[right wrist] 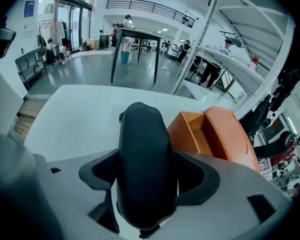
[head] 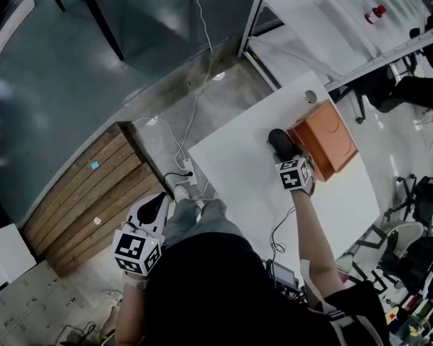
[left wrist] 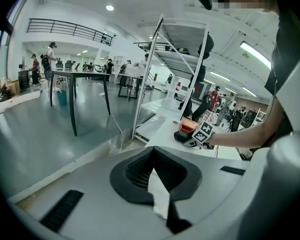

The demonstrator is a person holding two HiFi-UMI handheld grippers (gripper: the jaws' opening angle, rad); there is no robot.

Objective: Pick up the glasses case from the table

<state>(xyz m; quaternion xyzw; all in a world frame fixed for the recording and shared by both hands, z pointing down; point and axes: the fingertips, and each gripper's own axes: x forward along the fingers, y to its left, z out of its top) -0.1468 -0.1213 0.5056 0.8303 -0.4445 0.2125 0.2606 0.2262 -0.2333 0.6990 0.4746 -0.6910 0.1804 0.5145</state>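
Observation:
The black glasses case (head: 280,140) is at the far side of the white table (head: 234,175), right beside an open orange box (head: 326,139). My right gripper (head: 286,154) reaches over the table and is shut on the case. In the right gripper view the case (right wrist: 142,154) fills the space between the two jaws, with the orange box (right wrist: 217,136) just to its right. Whether the case still touches the table I cannot tell. My left gripper (head: 154,207) hangs low, off the table's near left corner, shut with nothing in it. From the left gripper view the case (left wrist: 183,135) shows far off.
A power strip (head: 188,171) with cables lies on the floor by the table's left edge. Wooden planks (head: 86,193) cover the floor at the left. A metal shelf frame (head: 258,9) stands beyond the table. Chairs (head: 411,251) crowd the right side.

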